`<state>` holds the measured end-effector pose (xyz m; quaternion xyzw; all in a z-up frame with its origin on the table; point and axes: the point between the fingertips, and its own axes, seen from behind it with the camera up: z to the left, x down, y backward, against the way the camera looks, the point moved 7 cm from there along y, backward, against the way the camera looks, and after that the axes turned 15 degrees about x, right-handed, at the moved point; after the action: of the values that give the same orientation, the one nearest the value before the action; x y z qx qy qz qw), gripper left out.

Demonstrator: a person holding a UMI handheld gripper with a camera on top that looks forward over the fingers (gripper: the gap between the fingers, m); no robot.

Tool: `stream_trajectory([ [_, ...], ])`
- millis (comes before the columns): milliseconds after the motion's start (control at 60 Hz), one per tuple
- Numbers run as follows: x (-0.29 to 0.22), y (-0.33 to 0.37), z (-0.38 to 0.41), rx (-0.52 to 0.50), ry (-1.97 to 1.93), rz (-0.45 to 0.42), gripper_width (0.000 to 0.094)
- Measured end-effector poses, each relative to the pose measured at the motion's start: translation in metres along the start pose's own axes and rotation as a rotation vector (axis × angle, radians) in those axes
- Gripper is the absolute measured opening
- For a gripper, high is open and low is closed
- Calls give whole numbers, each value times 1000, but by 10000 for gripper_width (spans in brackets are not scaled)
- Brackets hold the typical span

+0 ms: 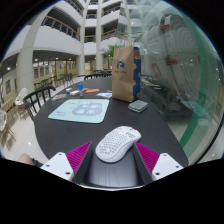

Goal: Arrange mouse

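A white perforated mouse (118, 143) sits between my two fingers, its sides against both pink pads (80, 155). My gripper (114, 152) is shut on it and holds it over the near part of the dark round table (60, 135). A light blue mouse mat (79, 110) with a pale printed pattern lies flat on the table beyond the fingers, a little to the left. The rear of the mouse is hidden by the gripper body.
A brown paper bag (122, 72) stands upright at the far side of the table. A small grey flat object (138, 105) lies to the right of the mat. Papers and small items (88, 90) lie behind the mat. Dark chairs (35, 98) stand to the left.
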<state>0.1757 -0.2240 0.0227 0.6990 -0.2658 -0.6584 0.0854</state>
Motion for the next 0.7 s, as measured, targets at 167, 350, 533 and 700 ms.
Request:
stream_trajectory([
  [167,-27,-56,10,106,-39,3,821],
  [350,-31,-63,13,161,-101,14,438],
  [533,-73,-44,22,160,-140,-28,355],
  [700,-170,-46,83,139,-126,-158,353],
])
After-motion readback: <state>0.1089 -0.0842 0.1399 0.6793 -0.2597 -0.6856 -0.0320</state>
